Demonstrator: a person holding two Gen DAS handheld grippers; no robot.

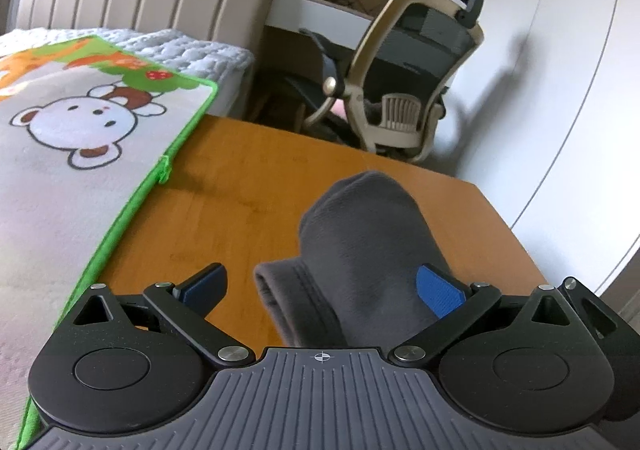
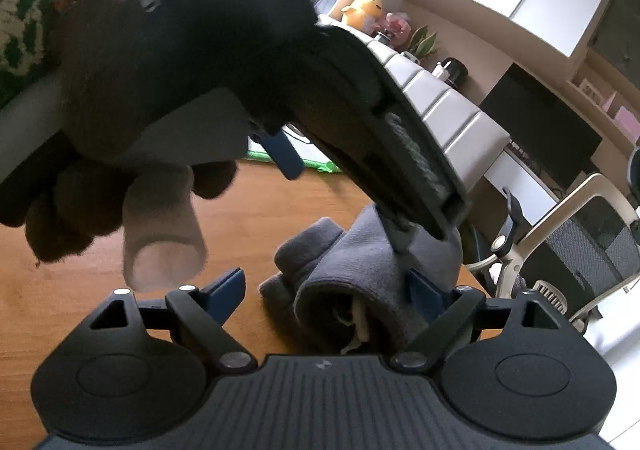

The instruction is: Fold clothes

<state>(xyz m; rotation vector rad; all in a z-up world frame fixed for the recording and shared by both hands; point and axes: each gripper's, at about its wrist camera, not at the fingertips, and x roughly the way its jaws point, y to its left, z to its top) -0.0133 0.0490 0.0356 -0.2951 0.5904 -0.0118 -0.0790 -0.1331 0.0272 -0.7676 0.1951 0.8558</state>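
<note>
Orange wooden desk (image 1: 248,186), folded grey garment (image 1: 360,242) lying between both spread hand-held grippers (image 1: 322,288) (image 2: 326,290), cartoon-bear mat (image 1: 80,138) alongside, office chair (image 1: 416,62), possibly a monitor behind.

Soft, matt grey fleece cloth (image 1: 360,242) lies on a smooth, lightly glossy wooden bench (image 1: 240,194); claw (image 1: 322,288) housings are matt black plastic.

Daylight is washing the wall (image 1: 560,50) bright, chair (image 1: 412,90) casting a soft shadow there. Gloved hand (image 2: 132,90) is sitting dark, blurred, backlit. Fisheye is bending edges; far shelves are going soft.
</note>
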